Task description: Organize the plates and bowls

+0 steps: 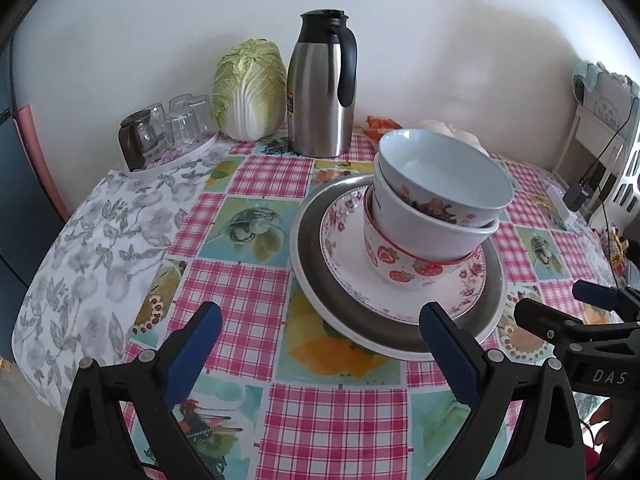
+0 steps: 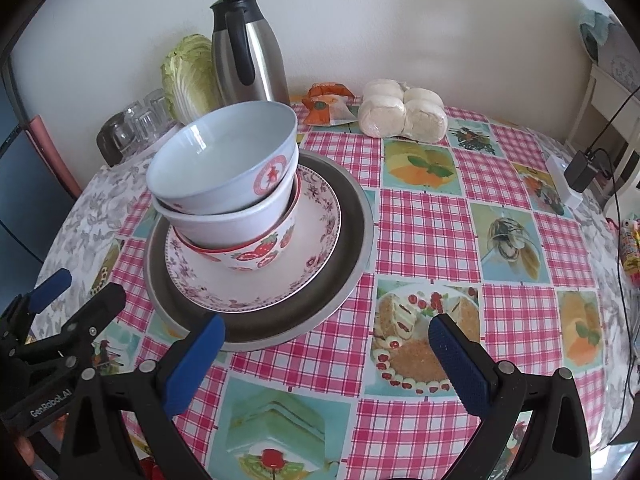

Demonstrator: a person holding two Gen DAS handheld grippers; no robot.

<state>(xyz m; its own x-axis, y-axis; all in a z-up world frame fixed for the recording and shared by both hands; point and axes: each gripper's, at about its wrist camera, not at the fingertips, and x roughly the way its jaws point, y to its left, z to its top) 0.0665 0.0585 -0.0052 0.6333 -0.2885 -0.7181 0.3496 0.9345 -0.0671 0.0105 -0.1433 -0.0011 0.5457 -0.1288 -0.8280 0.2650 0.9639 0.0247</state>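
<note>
A stack stands mid-table: a wide metal plate [image 1: 310, 220] [image 2: 362, 216] carries a floral plate [image 1: 344, 236] [image 2: 316, 264]. On that sit three nested bowls. A strawberry-print bowl [image 1: 400, 270] [image 2: 260, 256] is at the bottom, a white bowl [image 1: 424, 228] [image 2: 236, 224] is in the middle, and a pale blue bowl [image 1: 444, 172] [image 2: 224, 152] sits askew on top. My left gripper [image 1: 320, 318] [image 2: 84, 286] is open at the stack's near left side, its right finger just in front of the metal rim. My right gripper [image 2: 326, 326] [image 1: 562, 302] is open at the near right. Neither holds anything.
Along the back wall are a steel thermos jug [image 1: 320, 92], a cabbage [image 1: 248, 88], upturned glasses on a white tray [image 1: 168, 128], an orange packet [image 2: 328, 104] and bagged buns [image 2: 404, 114]. A white power strip with a charger [image 2: 568, 180] lies at the right table edge.
</note>
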